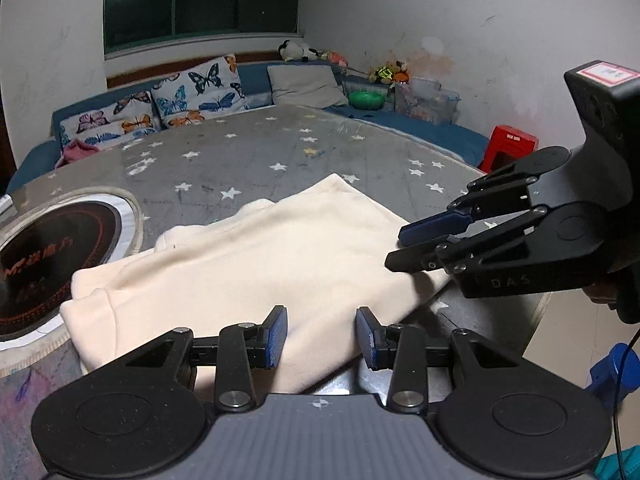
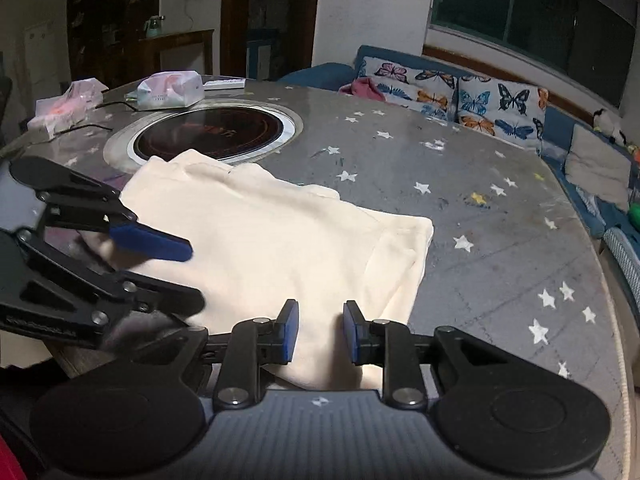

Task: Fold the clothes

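A cream fleece garment lies folded on the round grey star-patterned table, near its front edge; it also shows in the right wrist view. My left gripper is open, its blue pads just above the garment's near edge, holding nothing. My right gripper is open over the garment's near edge. The right gripper shows in the left wrist view over the garment's right edge. The left gripper shows in the right wrist view over the garment's left part.
A round induction hob is set into the table behind the garment. Tissue packs and a cable lie at the far side. A blue sofa with butterfly pillows runs behind the table. A red stool stands at the right.
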The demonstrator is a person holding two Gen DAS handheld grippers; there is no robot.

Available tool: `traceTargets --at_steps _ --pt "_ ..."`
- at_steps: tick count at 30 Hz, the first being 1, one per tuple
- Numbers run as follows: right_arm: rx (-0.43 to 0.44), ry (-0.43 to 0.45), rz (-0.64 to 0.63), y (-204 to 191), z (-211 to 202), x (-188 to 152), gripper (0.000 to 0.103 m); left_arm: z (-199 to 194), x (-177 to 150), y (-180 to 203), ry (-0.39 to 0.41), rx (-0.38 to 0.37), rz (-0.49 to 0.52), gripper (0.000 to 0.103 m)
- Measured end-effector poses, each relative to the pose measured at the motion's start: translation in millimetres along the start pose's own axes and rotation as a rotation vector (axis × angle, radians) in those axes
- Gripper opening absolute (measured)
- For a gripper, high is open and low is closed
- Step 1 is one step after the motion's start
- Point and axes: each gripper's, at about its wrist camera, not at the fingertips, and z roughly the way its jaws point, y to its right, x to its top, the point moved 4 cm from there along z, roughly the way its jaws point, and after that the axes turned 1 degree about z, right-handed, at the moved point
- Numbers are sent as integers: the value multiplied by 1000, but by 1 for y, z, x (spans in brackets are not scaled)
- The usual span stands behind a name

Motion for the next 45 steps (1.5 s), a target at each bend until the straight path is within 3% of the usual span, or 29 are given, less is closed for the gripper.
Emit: traceTargets --at_steps 7,12,17,27,37,45 --pt "27 36 -39 -12 -8 14 23 -23 4 -20 56 63 -56 41" --pt "58 7 -61 -25 8 9 25 -16 -14 -35 1 101 -100 43" --pt "54 25 -59 -22 2 18 30 -26 -14 -41 23 100 -103 43" --pt "49 12 26 -4 32 34 33 -21 -12 -89 14 202 -206 41" --pt "49 43 91 6 43 56 32 -6 17 -95 43 176 -210 40" --pt "31 5 144 12 73 62 31 30 24 -106 -8 195 -223 39"
